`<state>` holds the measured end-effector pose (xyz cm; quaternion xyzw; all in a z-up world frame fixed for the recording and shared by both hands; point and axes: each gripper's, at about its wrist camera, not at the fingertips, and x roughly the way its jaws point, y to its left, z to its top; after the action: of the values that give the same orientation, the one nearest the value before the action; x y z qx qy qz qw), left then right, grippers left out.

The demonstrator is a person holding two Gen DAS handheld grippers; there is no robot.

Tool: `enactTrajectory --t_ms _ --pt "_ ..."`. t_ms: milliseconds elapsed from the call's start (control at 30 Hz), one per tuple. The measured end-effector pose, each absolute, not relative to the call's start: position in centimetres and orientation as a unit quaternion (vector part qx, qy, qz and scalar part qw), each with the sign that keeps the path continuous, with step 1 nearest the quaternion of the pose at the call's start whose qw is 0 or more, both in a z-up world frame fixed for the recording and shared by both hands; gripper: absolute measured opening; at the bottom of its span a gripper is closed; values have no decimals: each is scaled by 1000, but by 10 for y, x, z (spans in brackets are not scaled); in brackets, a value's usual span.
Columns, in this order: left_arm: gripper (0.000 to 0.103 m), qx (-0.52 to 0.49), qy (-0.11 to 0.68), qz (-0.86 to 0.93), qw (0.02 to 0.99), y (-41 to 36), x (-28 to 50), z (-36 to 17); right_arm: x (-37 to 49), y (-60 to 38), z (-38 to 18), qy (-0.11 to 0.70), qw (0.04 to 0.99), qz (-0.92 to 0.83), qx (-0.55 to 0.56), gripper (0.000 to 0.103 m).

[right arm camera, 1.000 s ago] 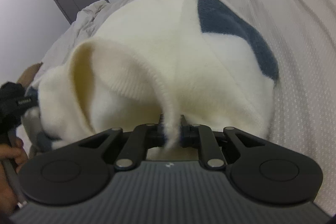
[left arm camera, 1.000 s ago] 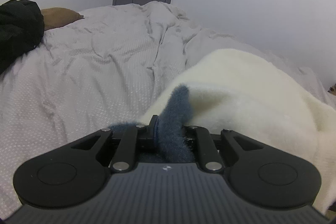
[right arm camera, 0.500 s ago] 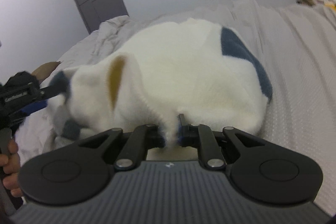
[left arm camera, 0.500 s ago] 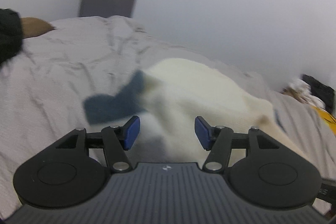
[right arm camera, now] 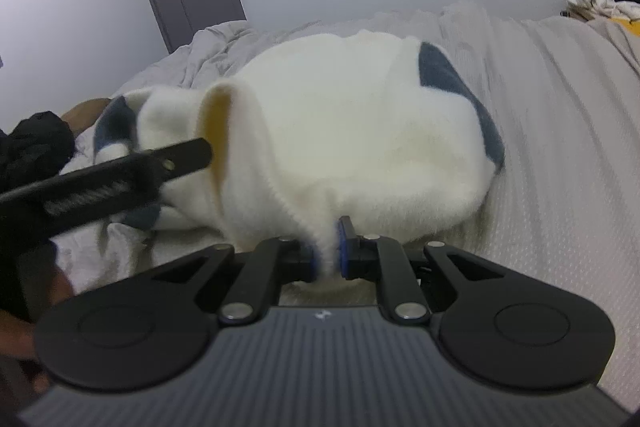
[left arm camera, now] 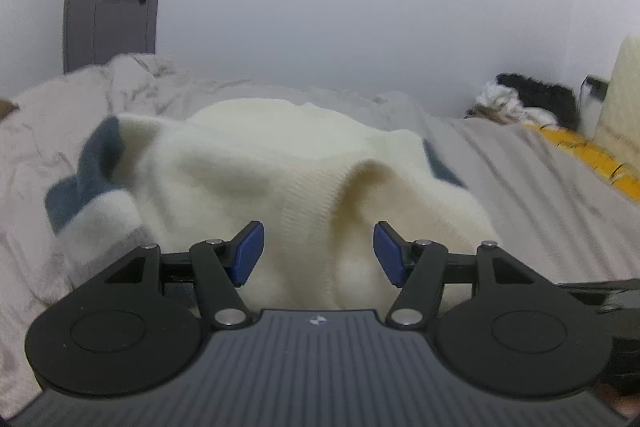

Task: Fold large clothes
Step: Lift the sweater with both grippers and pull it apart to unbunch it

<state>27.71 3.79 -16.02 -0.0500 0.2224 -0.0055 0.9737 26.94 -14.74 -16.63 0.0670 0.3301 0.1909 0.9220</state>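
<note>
The cream sweater (right arm camera: 360, 131) lies heaped on the grey bedspread (right arm camera: 560, 147). The right gripper (right arm camera: 329, 247) has its jaws closed on the sweater's near edge. The left gripper (left arm camera: 319, 253) has its jaws wide apart, holding nothing, with the sweater's ribbed fold just beyond them.

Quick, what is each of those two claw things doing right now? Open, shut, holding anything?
Left gripper: open, holding nothing, pointed at the cream sweater.
Right gripper: shut on the sweater's edge.
</note>
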Motion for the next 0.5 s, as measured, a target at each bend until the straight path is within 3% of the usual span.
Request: enactTrajectory --t_ms 367,500 --pt "67 45 189 97 976 26 328 -174 269 -145 -171 334 921 191 61 13" --pt "69 26 178 136 974 39 322 -172 272 -143 -175 339 921 182 60 13"
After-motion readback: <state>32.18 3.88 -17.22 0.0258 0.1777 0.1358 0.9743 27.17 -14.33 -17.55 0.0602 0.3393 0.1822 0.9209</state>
